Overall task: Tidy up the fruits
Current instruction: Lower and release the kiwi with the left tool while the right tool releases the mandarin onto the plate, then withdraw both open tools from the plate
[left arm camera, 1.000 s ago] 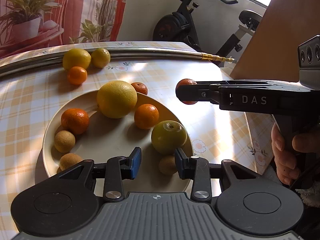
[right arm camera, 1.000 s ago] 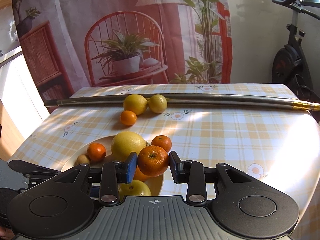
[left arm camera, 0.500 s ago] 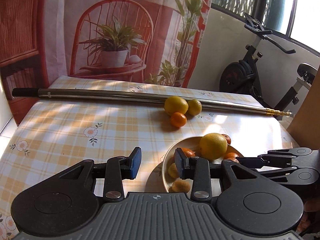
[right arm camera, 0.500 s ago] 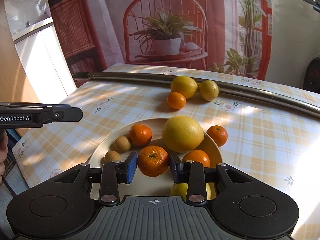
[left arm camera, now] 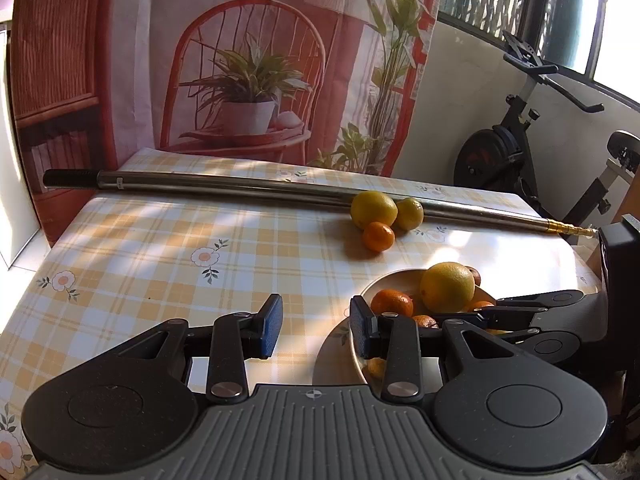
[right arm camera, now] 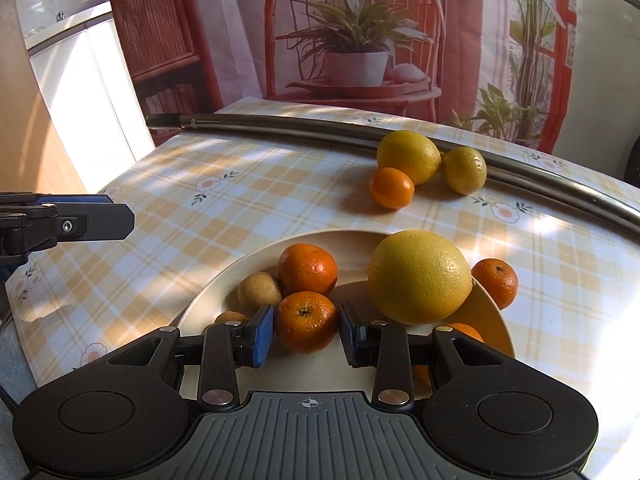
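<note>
A cream plate [right arm camera: 224, 280] holds a big yellow citrus [right arm camera: 420, 276], a tangerine [right arm camera: 308, 268], a small brownish fruit [right arm camera: 260, 290] and more fruit partly hidden under my fingers. My right gripper [right arm camera: 306, 334] is shut on an orange [right arm camera: 306, 322], low over the plate's near side beside the other fruit. My left gripper [left arm camera: 316, 328] is open and empty above the tablecloth, just left of the plate [left arm camera: 384, 280]; it also shows in the right wrist view as the left gripper [right arm camera: 68, 224]. The right gripper [left arm camera: 520, 312] reaches over the plate from the right.
Two lemons [right arm camera: 408, 156] [right arm camera: 464, 170] and a small orange [right arm camera: 391, 188] lie against a long metal pole [right arm camera: 280, 124] at the back. Another tangerine [right arm camera: 495, 282] sits at the plate's right rim. An exercise bike [left arm camera: 508, 152] stands beyond the table's right edge.
My left gripper pulled back off the plate and swung left, still open. My right gripper carried the orange in over the plate and down among the fruit.
</note>
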A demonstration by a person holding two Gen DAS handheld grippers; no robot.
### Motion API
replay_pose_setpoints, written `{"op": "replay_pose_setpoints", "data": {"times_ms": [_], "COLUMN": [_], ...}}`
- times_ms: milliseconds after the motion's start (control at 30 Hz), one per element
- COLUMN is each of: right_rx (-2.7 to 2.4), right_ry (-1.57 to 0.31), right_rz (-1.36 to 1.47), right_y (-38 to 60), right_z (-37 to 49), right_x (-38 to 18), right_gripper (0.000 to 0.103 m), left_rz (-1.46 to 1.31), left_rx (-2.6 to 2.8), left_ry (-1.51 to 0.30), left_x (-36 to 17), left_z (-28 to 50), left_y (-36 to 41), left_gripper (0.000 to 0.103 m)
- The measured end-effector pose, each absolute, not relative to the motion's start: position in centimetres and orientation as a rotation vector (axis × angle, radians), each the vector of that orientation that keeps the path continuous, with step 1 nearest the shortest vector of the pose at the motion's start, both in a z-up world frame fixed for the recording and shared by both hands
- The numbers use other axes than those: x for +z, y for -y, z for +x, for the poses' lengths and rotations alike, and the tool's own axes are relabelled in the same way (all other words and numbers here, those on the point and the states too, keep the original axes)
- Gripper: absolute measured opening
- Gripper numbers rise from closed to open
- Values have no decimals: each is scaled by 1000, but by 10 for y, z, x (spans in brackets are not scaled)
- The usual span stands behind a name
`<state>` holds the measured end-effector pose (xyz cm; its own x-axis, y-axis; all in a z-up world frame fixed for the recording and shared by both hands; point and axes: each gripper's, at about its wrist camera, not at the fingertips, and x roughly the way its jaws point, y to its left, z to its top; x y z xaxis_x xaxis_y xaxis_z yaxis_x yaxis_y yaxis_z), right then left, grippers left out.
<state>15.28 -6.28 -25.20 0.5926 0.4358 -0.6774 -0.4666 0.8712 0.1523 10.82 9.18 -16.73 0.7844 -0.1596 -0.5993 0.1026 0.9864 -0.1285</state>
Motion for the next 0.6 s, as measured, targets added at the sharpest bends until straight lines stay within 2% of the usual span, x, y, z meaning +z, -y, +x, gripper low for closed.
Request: {"op": "replay_pose_setpoints", "data": {"times_ms": [433,600], "right_rx": [537,525], "right_ry": [-779,-760], "right_rz": [1,45], "right_y": [62,71], "right_z": [154,145], "right_x": [-255,-251], "right_gripper": [34,39], "left_rz": [-86,-80], "left_rx": [-144,-152], "left_ry": [-687,-691], "left_x": [-177,-178], "left_z": [110,109], "left_y": [-86,-83], "left_gripper": [38,38]}}
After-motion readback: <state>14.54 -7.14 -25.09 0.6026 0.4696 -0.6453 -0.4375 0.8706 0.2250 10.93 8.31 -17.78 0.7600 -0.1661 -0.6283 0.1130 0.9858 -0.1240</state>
